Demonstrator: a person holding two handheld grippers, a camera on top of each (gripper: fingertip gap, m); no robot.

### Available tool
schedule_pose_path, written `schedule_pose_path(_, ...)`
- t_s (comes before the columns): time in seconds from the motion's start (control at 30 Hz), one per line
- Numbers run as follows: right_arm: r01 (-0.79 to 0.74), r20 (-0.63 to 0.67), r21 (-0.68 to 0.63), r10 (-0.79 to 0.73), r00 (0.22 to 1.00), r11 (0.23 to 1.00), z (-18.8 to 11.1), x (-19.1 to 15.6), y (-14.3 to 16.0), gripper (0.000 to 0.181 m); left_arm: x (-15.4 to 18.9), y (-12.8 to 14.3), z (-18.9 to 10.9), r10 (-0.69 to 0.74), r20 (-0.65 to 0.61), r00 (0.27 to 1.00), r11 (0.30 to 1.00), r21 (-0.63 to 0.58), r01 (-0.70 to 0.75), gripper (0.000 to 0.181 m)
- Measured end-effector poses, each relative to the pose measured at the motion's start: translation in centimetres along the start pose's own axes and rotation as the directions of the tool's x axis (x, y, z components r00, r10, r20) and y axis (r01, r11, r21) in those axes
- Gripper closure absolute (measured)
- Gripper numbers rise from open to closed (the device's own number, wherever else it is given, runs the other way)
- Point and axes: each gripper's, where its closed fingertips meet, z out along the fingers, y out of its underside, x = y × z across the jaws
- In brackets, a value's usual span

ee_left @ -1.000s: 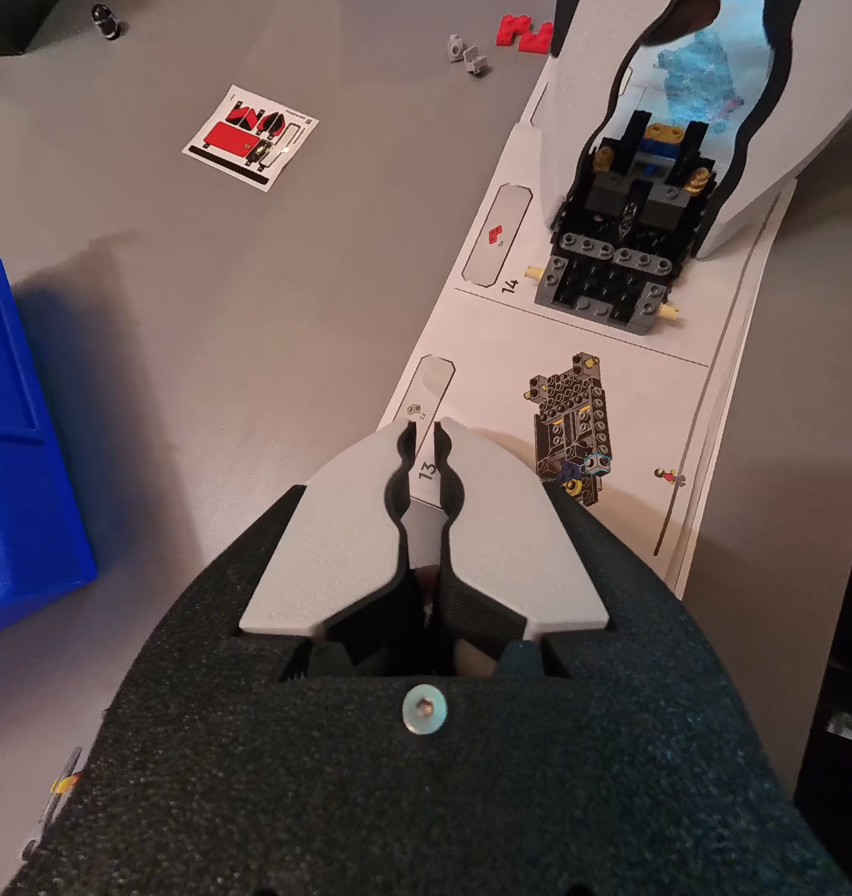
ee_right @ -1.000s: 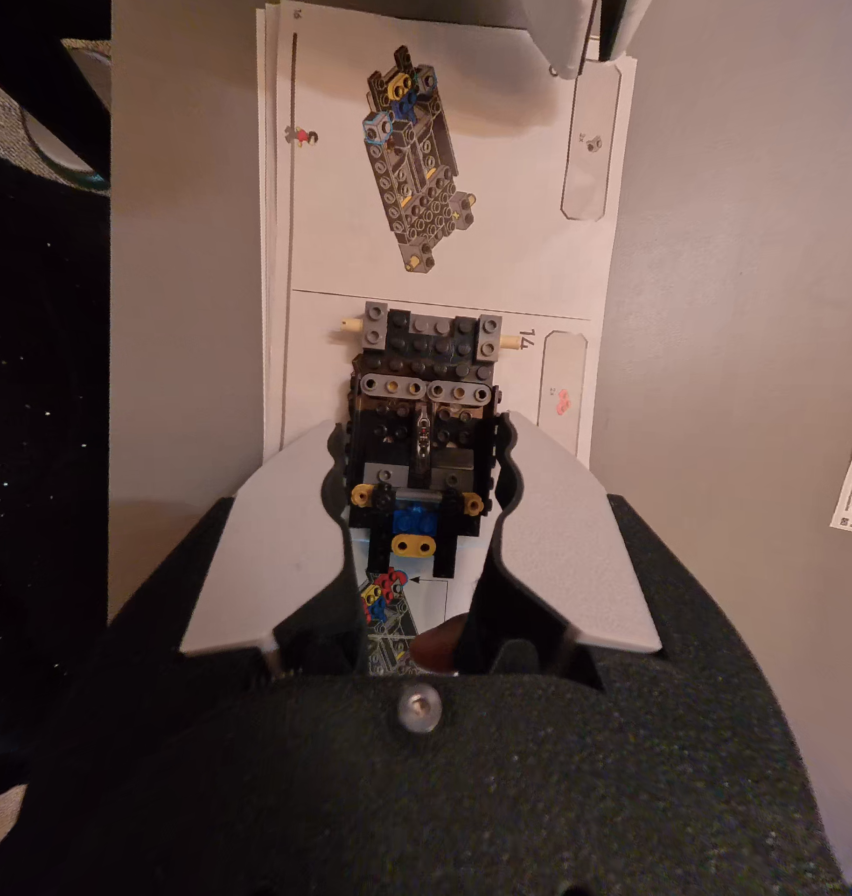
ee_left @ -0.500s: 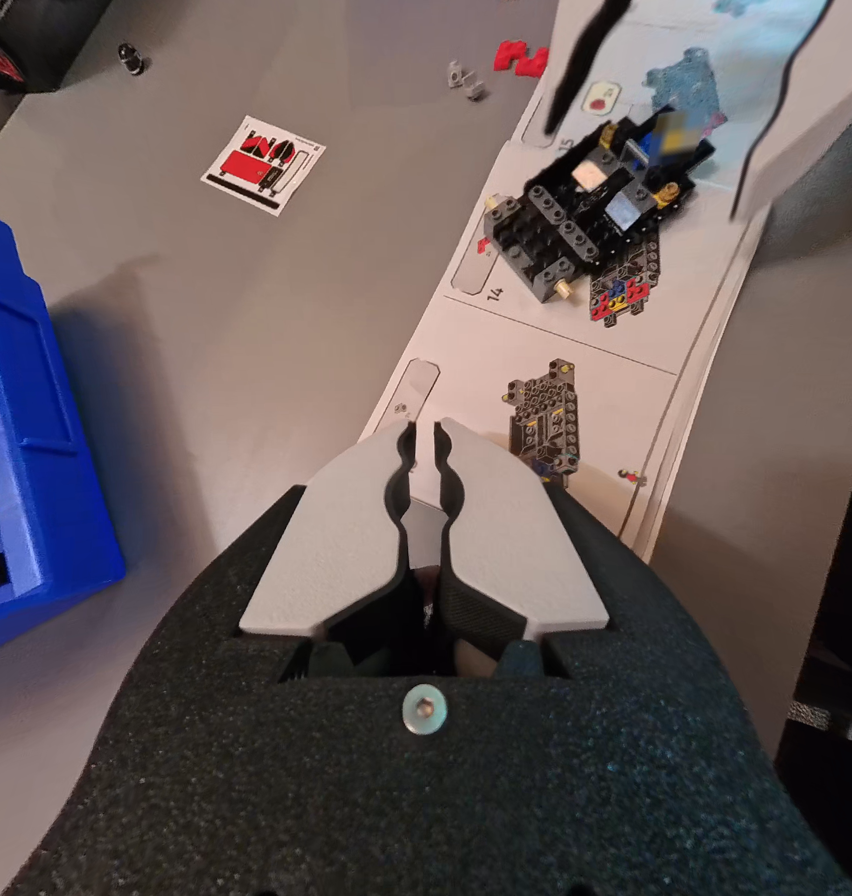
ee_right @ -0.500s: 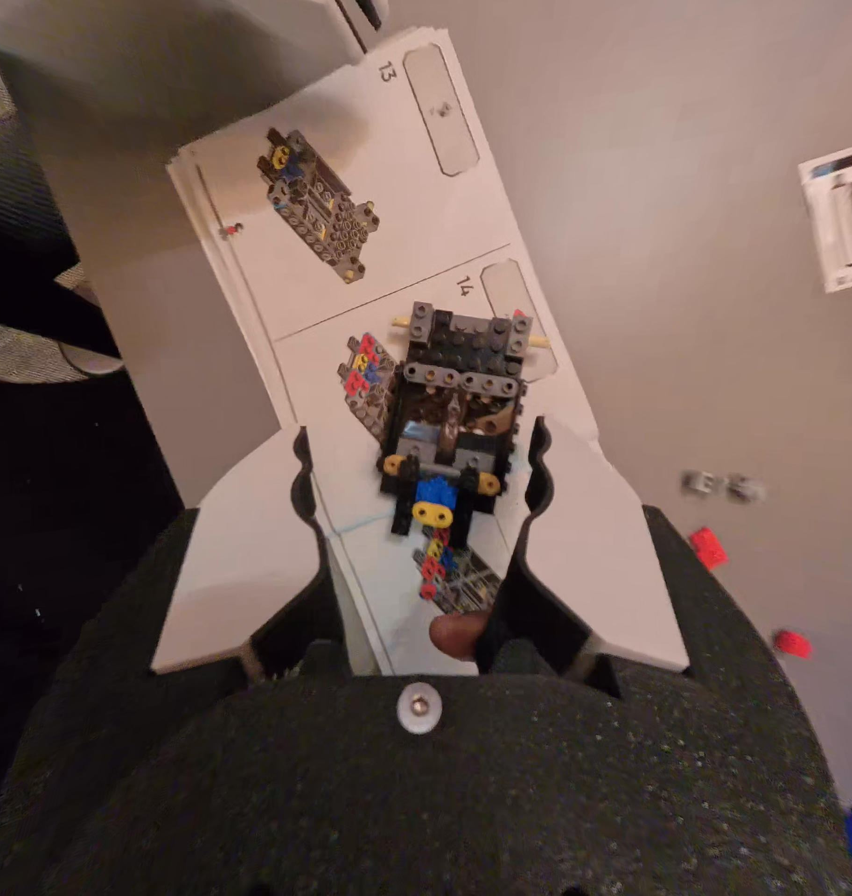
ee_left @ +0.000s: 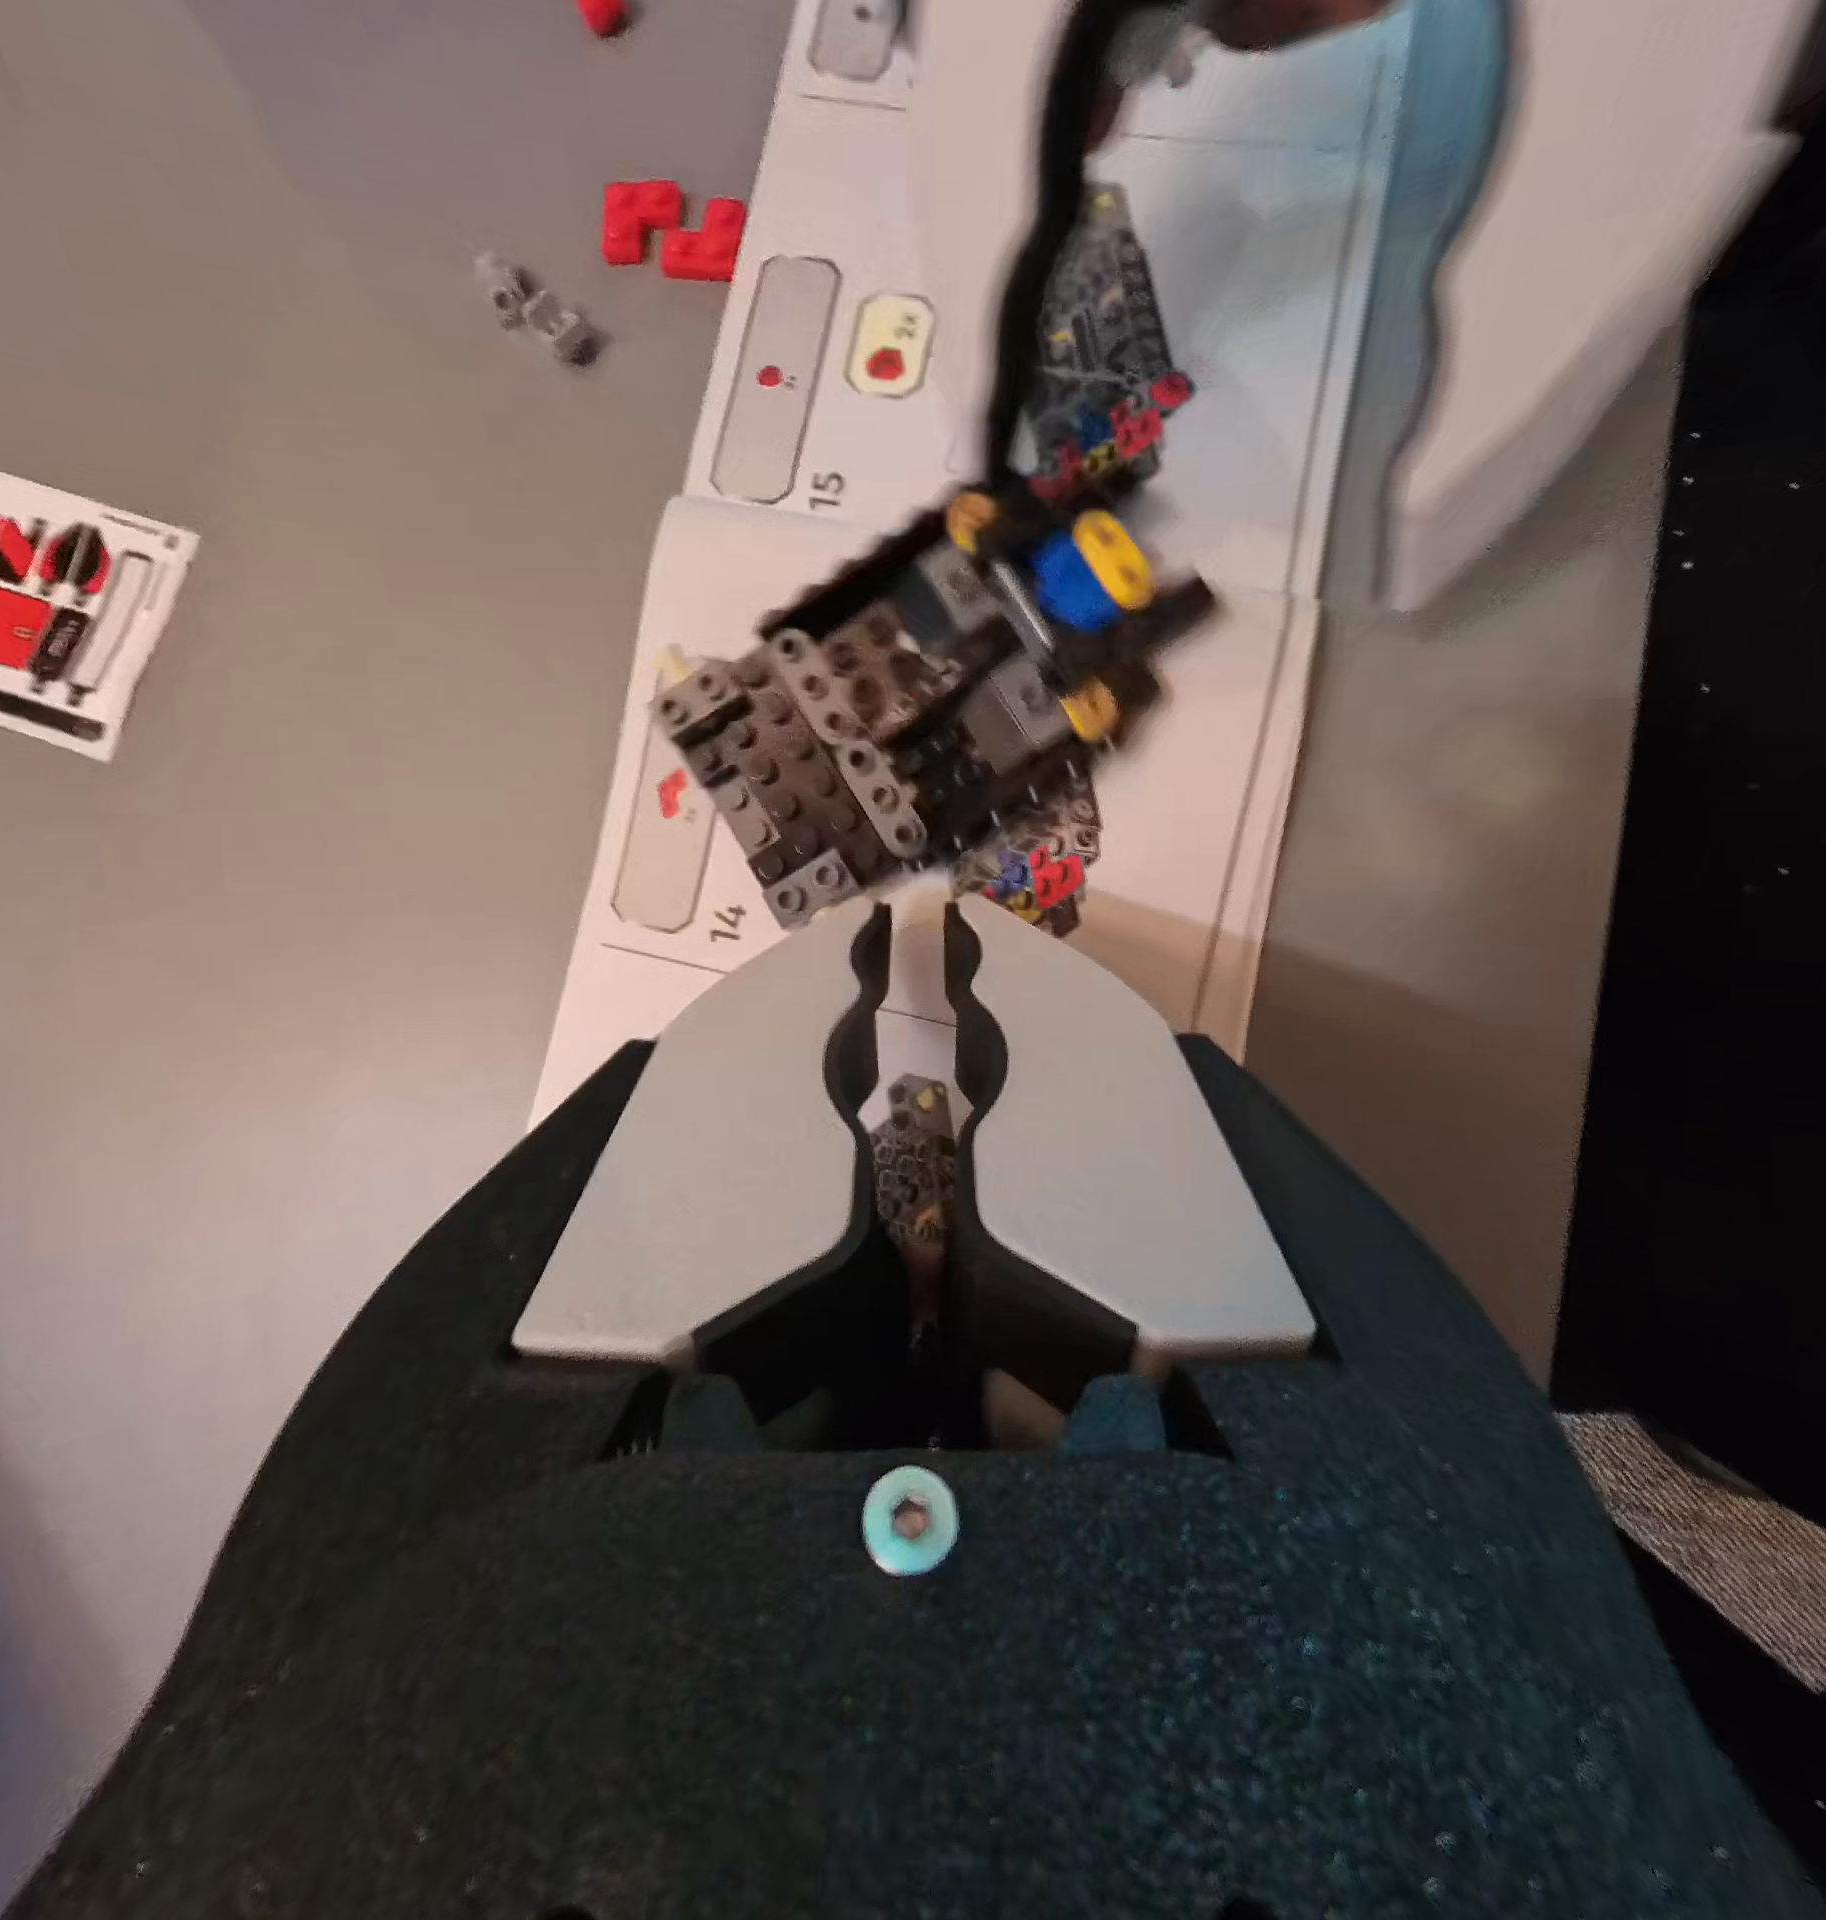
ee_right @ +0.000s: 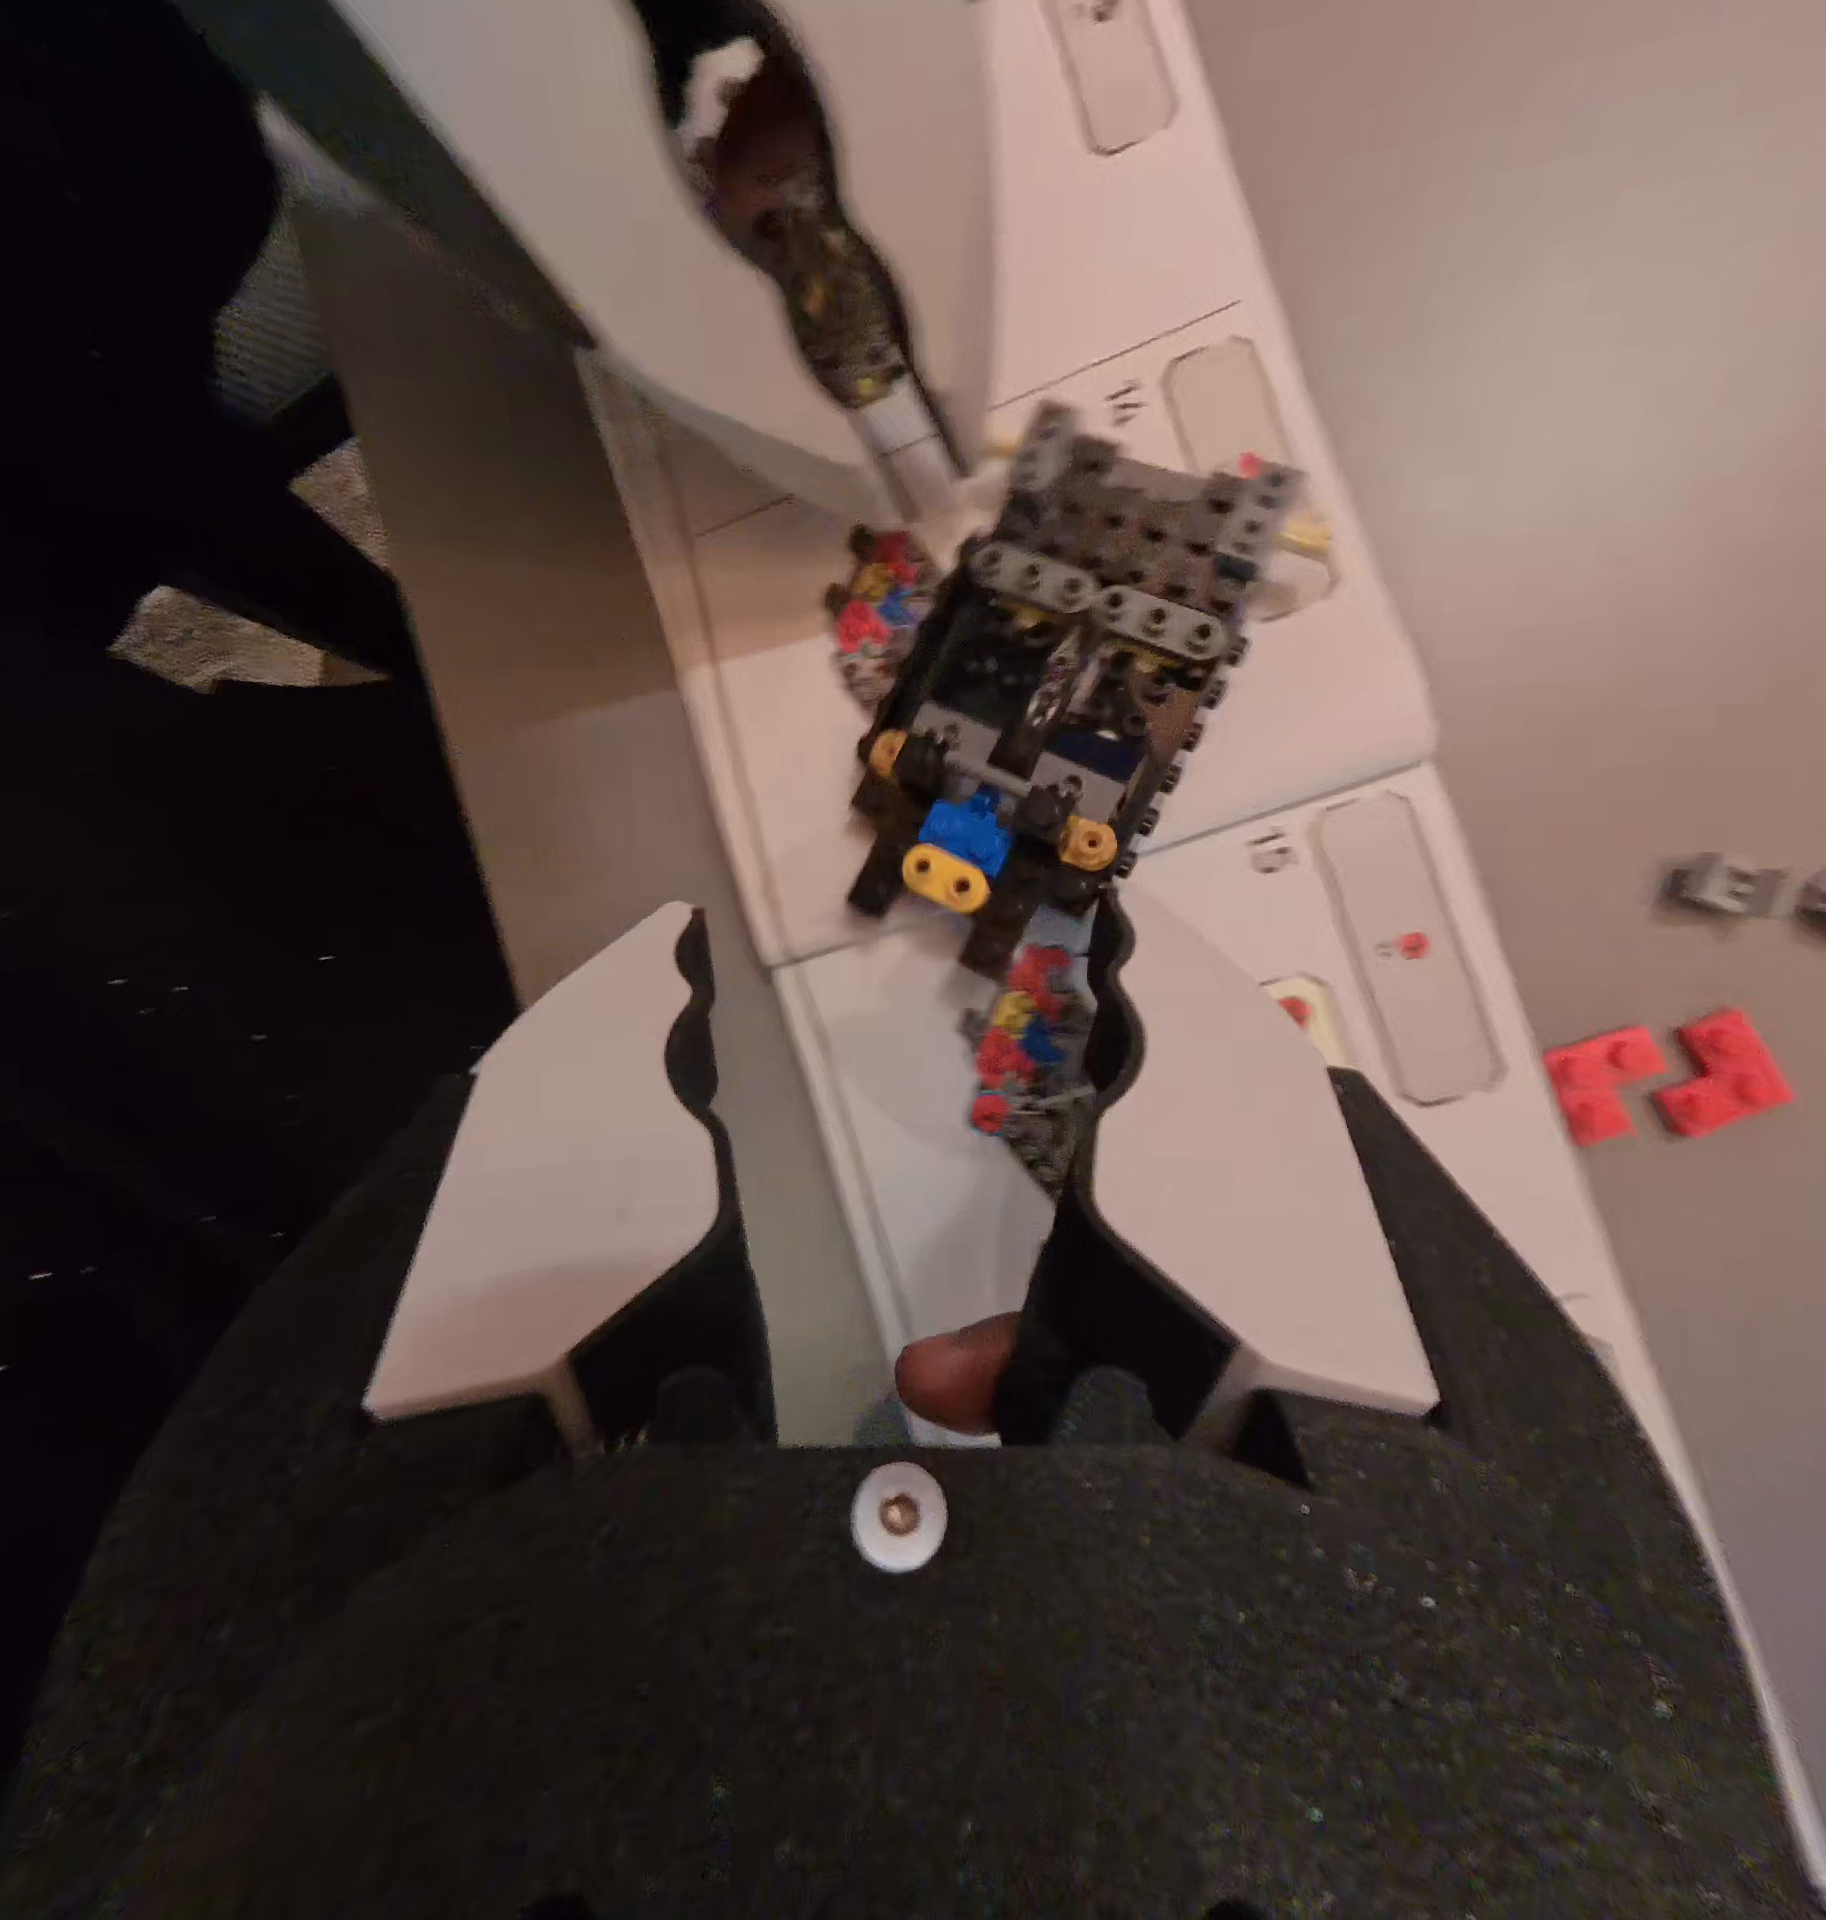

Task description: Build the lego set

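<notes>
The partly built lego model (ee_left: 867, 748), black and grey with yellow and blue parts at one end, lies on the open instruction booklet (ee_left: 1241, 748). My left gripper (ee_left: 917, 916) is shut and empty, its tips right at the model's near grey corner; I cannot tell if they touch. In the right wrist view the model (ee_right: 1085, 644) lies just beyond my right gripper (ee_right: 901, 912), which is open and empty. Its right finger (ee_right: 1179, 1039) is close to the model's black end. The left gripper (ee_right: 893, 457) shows at the model's far corner.
Two red L-shaped pieces (ee_left: 670, 231) and small grey pieces (ee_left: 540, 312) lie on the grey table left of the booklet; the red pieces also show in the right wrist view (ee_right: 1667, 1070). A sticker sheet (ee_left: 52, 613) lies farther left. The table edge drops to dark floor on the right. My right fingertips sit around 8 centimeters from my left ones.
My left gripper moved forward along the booklet up to the model. My right gripper pulled back, so the model now lies beyond its fingertips, turned at an angle.
</notes>
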Motion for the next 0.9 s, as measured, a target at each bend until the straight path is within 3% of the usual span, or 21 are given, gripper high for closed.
schedule_pose_path(0.2,0.066,0.215,0.057,-0.077,0.974,0.996,0.7,-7.0,-1.3,0.111,-2.5,-0.4,0.2,-0.015,0.14,0.99,0.999,0.031,0.011,0.172)
schedule_pose_path(0.27,0.123,0.141,0.072,-0.132,0.981,0.99,-0.1,-5.7,-1.7,0.113,-1.8,0.2,-0.6,-0.001,0.11,0.994,1.0,0.004,0.001,0.173)
schedule_pose_path(0.37,0.229,-0.02,0.083,-0.228,0.973,0.97,-2.0,-0.9,-2.5,0.114,2.0,1.0,-1.3,0.009,-0.111,0.994,0.999,-0.036,-0.013,0.17)
schedule_pose_path(0.4,0.26,-0.039,0.086,-0.257,0.966,0.962,-2.3,0.5,-2.7,0.112,2.5,1.0,-1.1,0.024,-0.124,0.992,0.999,-0.043,-0.029,0.168)
schedule_pose_path(0.53,0.212,0.083,0.115,-0.222,0.971,0.97,-0.7,2.8,-3.6,0.103,2.9,0.3,0.2,-0.033,-0.163,0.986,0.998,-0.054,0.025,0.156)
schedule_pose_path(0.6,0.234,0.114,0.116,-0.247,0.962,0.965,0.5,2.9,-3.6,0.101,3.4,0.2,0.3,-0.07,-0.211,0.975,0.997,-0.041,0.062,0.137)
schedule_pose_path(0.7,0.256,0.11,0.078,-0.263,0.958,0.964,1.6,3.2,-2.8,0.099,3.0,-0.1,0.5,-0.087,-0.207,0.975,0.996,-0.025,0.084,0.137)
schedule_pose_path(0.77,0.231,0.125,0.097,-0.242,0.962,0.968,1.2,2.6,-2.6,0.107,2.5,-0.1,0.7,-0.068,-0.176,0.982,0.998,-0.02,0.065,0.139)
schedule_pose_path(0.9,0.124,0.042,0.078,-0.128,0.991,0.989,-0.1,2.2,-0.7,0.1,0.4,0.0,0.8,-0.078,-0.057,0.995,0.997,-0.02,0.077,0.134)
